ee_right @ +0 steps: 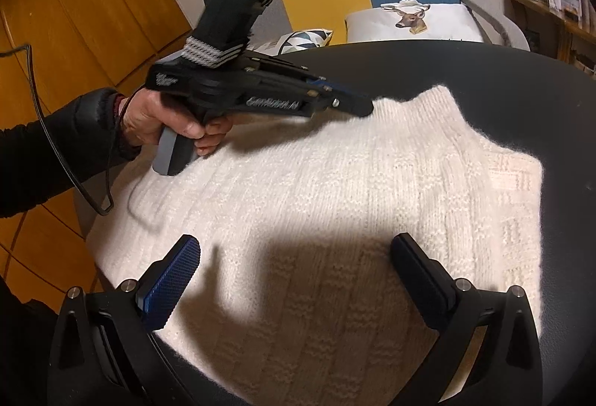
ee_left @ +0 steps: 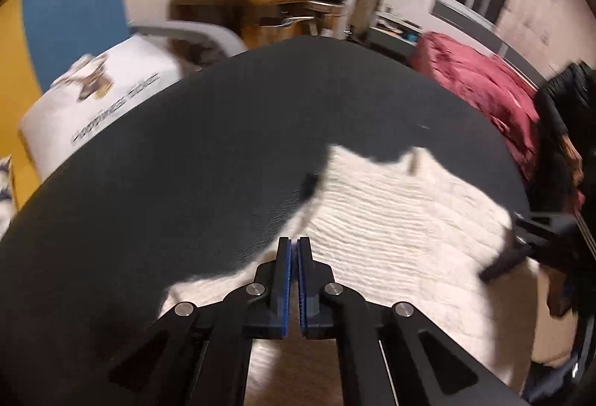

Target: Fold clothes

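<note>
- White knit sweater (ee_right: 316, 190) lies flat, compactly folded, mid-frame on the dark table (ee_right: 521, 78); likely nearly done.
- Left gripper (ee_left: 297, 242) pressed together, empty; right gripper (ee_right: 294, 253) spread above it.

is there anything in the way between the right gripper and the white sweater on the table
Nothing visible. The right gripper hangs open directly over the white sweater, only its own shadow between. The left gripper, shut, is over the sweater's far edge, off to the side.
</note>
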A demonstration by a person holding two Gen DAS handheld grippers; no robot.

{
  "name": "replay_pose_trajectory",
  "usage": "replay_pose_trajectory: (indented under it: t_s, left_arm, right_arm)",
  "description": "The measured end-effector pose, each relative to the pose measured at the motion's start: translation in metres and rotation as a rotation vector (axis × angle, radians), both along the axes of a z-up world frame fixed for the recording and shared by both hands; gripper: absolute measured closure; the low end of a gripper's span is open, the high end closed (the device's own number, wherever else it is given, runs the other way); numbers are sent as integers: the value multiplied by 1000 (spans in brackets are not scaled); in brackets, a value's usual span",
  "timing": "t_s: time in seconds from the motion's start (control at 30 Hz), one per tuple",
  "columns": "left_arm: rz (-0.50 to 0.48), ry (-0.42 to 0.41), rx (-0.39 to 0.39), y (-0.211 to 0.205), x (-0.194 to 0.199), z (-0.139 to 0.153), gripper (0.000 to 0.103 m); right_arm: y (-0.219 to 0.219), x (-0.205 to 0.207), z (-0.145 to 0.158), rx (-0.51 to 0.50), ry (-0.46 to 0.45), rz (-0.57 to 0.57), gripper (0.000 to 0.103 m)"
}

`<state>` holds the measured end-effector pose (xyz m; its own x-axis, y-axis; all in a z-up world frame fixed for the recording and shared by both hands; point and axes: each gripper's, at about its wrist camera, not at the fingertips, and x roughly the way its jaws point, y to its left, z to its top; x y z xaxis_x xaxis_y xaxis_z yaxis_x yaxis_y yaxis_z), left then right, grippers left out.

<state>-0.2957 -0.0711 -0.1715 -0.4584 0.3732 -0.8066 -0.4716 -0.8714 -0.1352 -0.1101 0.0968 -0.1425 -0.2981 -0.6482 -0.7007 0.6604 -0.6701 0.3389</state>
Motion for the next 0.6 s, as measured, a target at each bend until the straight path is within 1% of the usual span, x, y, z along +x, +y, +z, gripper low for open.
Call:
replay_pose_trajectory:
  t_s: [0.07, 0.1, 0.23, 0.3, 0.33, 0.37, 0.4, 0.43, 0.47, 0.5, 0.6]
  left_arm:
    - [-11, -4, -25, 4, 0, -2, 101]
    - [-13, -8, -24, 3, -1, -2, 101]
    - [14, -44, 34, -9, -6, -4, 96]
    - [30, -63, 57, -11, -9, -7, 93]
    - [41, -69, 61, -13, -10, -7, 88]
    - [56, -70, 57, -16, -10, -4, 83]
    - [72, -72, 54, -18, -10, -2, 83]
    - [88, -74, 50, -21, -11, 0, 83]
    - [106, -68, 46, -25, -10, 3, 83]
    - [132, -53, 49, -31, -6, 10, 83]
    - [233, -9, 69, -62, 22, 35, 80]
  right_arm:
    - [-3, 5, 0, 21, 15, -3, 0]
    - [-5, 6, 1, 39, 20, 0, 0]
    - [-16, 3, 14, 84, 68, 41, 0]
    - [-20, -8, 16, 105, 89, 54, 0]
    - [-19, -19, 12, 103, 72, 47, 0]
    - [-18, -31, 3, 122, 37, 32, 0]
    - [-18, -44, -9, 169, -8, 4, 0]
    - [-19, -47, -14, 190, 3, -6, 0]
    - [-20, -44, -12, 185, 32, -4, 0]
    - [-21, -43, -12, 191, 33, -5, 0]
    - [-23, -37, -2, 215, 38, -30, 0]
